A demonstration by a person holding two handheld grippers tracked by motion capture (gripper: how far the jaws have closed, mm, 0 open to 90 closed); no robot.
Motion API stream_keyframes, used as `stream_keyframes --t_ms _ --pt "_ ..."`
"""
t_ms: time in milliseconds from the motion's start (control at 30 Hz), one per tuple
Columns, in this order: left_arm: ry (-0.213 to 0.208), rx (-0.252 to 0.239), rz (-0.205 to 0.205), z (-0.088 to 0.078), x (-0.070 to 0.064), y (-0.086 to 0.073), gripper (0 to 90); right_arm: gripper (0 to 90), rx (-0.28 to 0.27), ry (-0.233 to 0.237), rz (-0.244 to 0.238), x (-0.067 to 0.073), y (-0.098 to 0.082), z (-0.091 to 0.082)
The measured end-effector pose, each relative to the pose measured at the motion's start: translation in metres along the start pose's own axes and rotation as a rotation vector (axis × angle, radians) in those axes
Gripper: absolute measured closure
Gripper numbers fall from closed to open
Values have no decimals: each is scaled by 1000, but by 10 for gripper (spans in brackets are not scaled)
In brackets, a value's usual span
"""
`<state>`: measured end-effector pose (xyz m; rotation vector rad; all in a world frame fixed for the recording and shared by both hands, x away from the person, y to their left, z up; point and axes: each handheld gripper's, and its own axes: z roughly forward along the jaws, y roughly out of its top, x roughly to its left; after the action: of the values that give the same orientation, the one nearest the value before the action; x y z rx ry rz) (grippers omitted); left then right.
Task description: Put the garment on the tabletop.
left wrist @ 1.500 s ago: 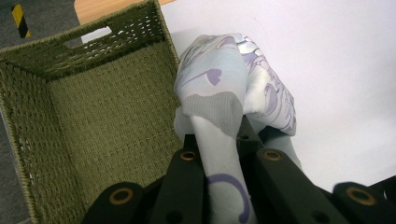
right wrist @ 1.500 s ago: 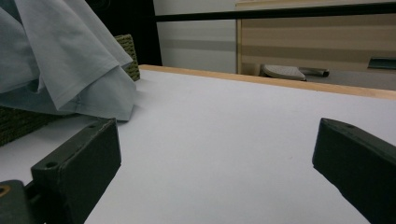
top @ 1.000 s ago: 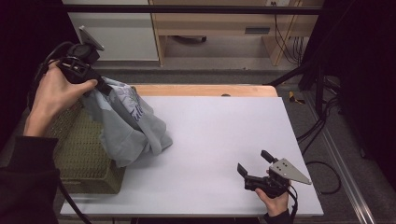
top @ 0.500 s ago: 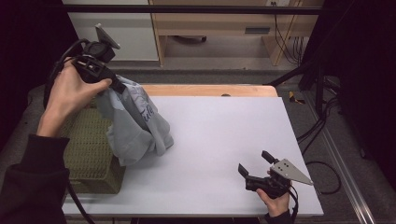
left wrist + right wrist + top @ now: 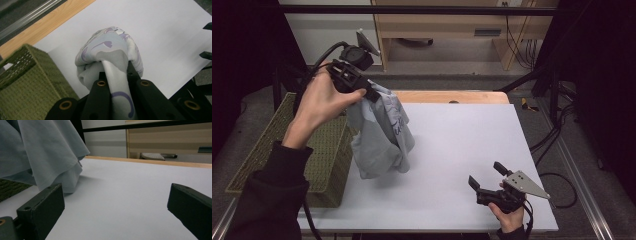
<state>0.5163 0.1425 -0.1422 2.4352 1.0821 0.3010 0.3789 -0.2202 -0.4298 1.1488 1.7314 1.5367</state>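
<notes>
High view: white tabletop (image 5: 452, 145), wooden desk (image 5: 447, 20) behind.

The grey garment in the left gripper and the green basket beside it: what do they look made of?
Garment: soft, matte knit fabric, probably cotton jersey; it drapes in loose folds and bears a purple print. Basket: woven fibre, perhaps wicker or paper cord, matte olive; the open weave shows in the left gripper view.

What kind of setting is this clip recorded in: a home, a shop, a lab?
Most likely a lab or recording workspace, not a home. A plain white table stands inside a black metal frame, loose cables trail across the floor at the right, and a bare wooden desk stands behind.
</notes>
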Motion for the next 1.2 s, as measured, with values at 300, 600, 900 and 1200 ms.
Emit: stream_keyframes --t_ms 300,600,900,1200 --pt "-50 -13 98 10 -39 21 854 14 -17 8 -4 -2 2 -3" --pt "-72 24 149 38 -58 30 853 14 -18 14 5 0 3 -4" --pt "-126 41 153 76 -59 19 850 12 -6 18 18 3 1 -3" --pt "-167 70 156 111 -62 7 845 10 -5 10 -13 3 -1 -1"
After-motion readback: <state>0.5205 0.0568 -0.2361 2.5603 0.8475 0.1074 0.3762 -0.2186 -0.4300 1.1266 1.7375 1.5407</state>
